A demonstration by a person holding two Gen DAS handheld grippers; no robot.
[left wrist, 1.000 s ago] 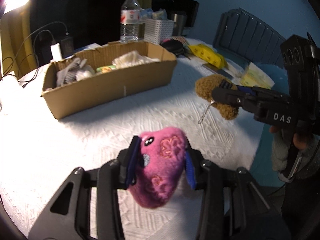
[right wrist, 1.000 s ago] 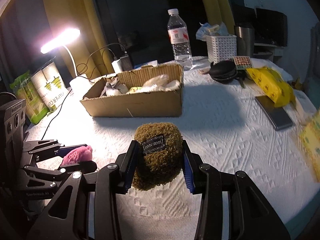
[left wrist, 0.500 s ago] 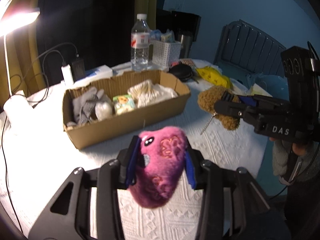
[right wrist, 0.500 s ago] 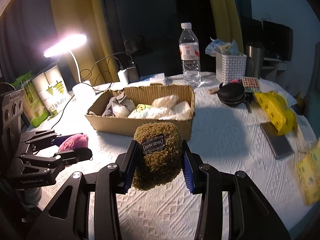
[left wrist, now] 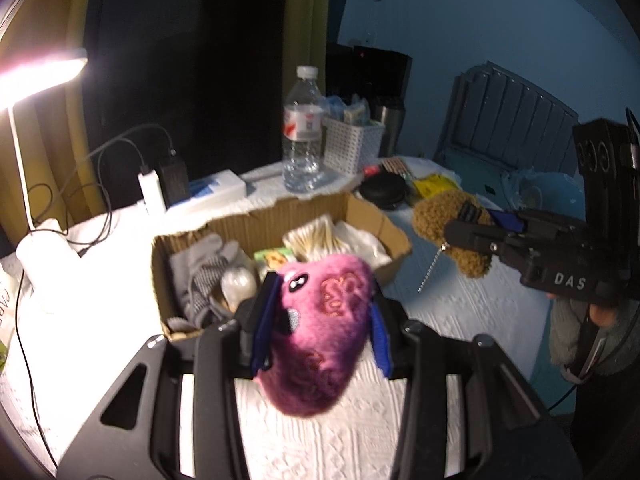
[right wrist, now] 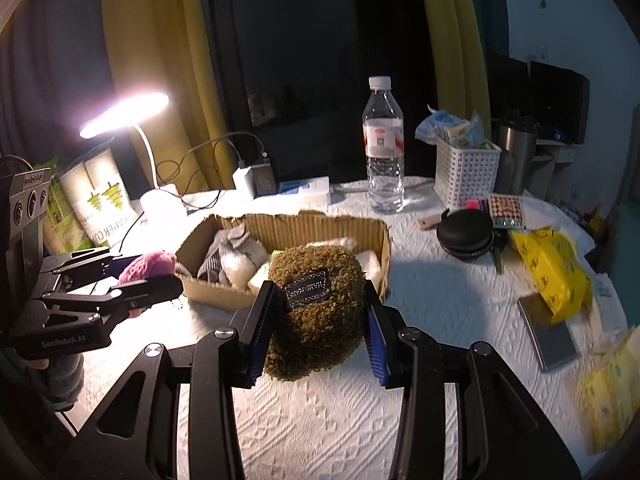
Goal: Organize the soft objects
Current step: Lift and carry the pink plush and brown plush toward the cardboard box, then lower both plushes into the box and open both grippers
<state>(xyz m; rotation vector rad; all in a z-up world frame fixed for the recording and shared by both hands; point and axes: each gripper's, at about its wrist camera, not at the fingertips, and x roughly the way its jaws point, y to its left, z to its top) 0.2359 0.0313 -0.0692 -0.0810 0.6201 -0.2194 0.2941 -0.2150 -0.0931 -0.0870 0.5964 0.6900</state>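
We cannot see the near wall of the cardboard box in the left wrist view: the pink plush toy and the left tool cover it. In the right wrist view the brown plush toy hides the box's near right corner and part of what lies inside. The writing on that toy's dark label is too small for us to read. The yellow packet at the desk's right edge is blurred and cut off by the picture's rim. The water bottle's label is blurred too. Only a sleeve shows of the person beneath the right tool.
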